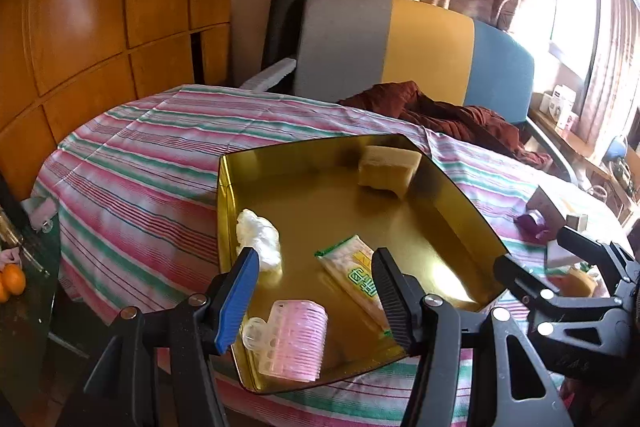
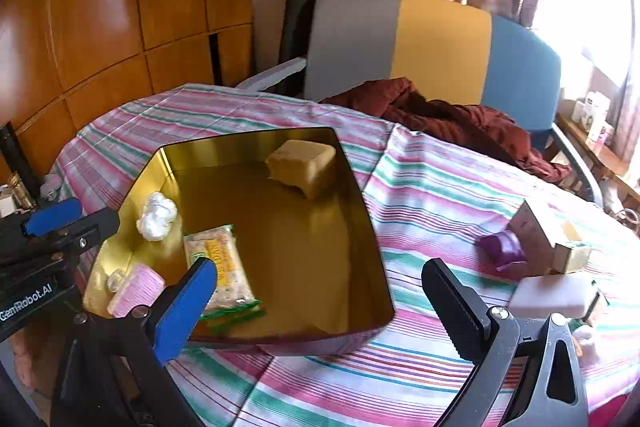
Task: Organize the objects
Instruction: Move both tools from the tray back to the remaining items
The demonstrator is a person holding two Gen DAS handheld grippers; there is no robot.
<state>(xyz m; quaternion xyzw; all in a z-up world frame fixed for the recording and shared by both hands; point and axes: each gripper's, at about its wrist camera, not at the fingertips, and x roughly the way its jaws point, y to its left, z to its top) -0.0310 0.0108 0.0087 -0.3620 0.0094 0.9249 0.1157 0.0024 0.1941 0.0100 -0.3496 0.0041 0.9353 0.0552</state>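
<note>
We've got a gold tin tray (image 1: 460, 203) sitting on the striped cloth (image 1: 140, 163) that covers the table. Inside it: a yellow sponge (image 1: 386, 169) at the far right corner, a white crumpled wad (image 1: 258, 237) against the left wall, a green-edged snack packet (image 1: 356, 273) lying flat approx mid-tray near the front, and a pink hair roller (image 1: 294, 339) w/ a clear clip at the near left corner. Our left gripper (image 1: 312, 291) hangs over the tray's near edge, fingers partly spread, nothing between them; the packet and roller show thru the gap but aren't touched. Our right gripper (image 2: 320, 301) is above the tray's near right corner, fingers spread wide and empty, the blue-padded one over the packet, the black one over bare cloth. Still outside the tray, on the cloth to the right: a purple item (image 2: 504, 247), a cardboard box (image 2: 536, 231) just beside it, a white block (image 2: 554, 295) nearer us, and a small tan box (image 2: 572, 255) btwn them. A dark red garment (image 2: 440, 115) lies at the table's far edge, in front of a grey, yellow and blue chair back (image 2: 440, 39). Oranges (image 1: 12, 281) show at far left, off the table.
</note>
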